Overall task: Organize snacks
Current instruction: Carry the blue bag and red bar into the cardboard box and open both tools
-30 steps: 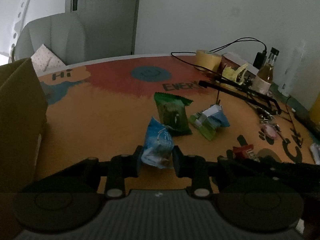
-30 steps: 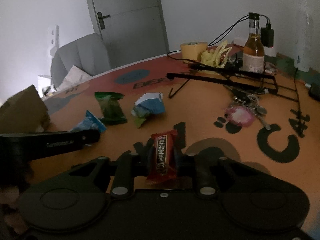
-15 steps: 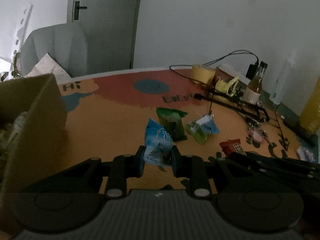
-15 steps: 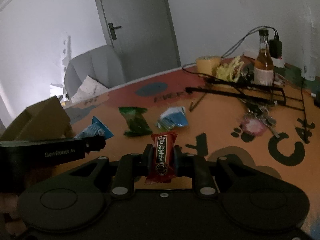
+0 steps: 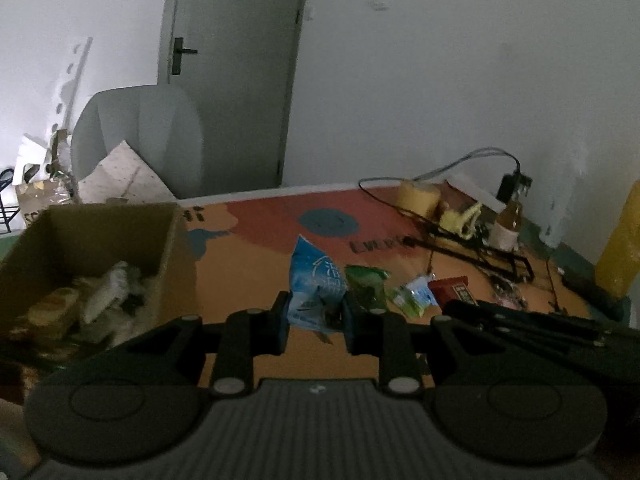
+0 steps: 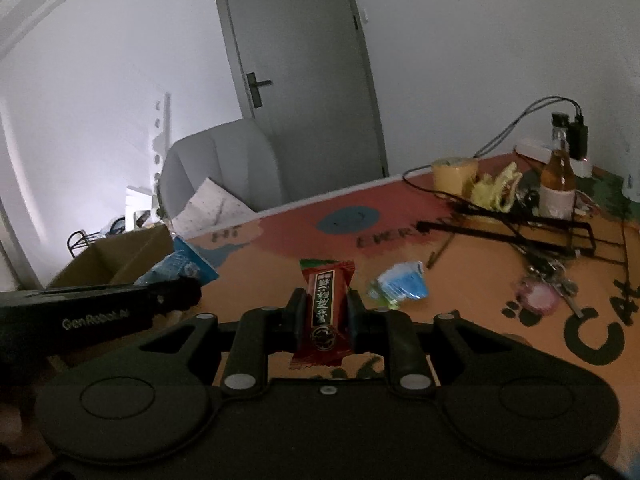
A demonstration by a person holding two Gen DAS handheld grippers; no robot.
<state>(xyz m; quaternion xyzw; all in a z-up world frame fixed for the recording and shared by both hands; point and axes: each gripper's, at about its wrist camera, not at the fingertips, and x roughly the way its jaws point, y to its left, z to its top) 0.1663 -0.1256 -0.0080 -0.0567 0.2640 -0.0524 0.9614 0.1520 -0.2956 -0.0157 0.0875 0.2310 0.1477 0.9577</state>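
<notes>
My left gripper (image 5: 315,312) is shut on a blue snack packet (image 5: 314,286) and holds it above the table, right of an open cardboard box (image 5: 84,240) with several snacks inside. My right gripper (image 6: 323,312) is shut on a red snack bar (image 6: 325,312), also lifted; the bar also shows in the left wrist view (image 5: 454,290). A green packet (image 5: 366,286) and a blue-and-green packet (image 6: 400,286) lie on the orange table mat (image 6: 460,280). The left gripper with its blue packet (image 6: 178,270) shows at the left of the right wrist view, near the box (image 6: 116,256).
At the far right of the table are a tape roll (image 6: 454,170), a yellow wrapper (image 6: 498,186), a bottle (image 6: 558,184), a black wire rack (image 6: 520,228), cables and keys (image 6: 540,292). A grey chair (image 5: 140,136) and a door (image 5: 232,72) stand behind.
Both grippers have risen with their snacks and swung left. The cardboard box's inside has come into the left wrist view.
</notes>
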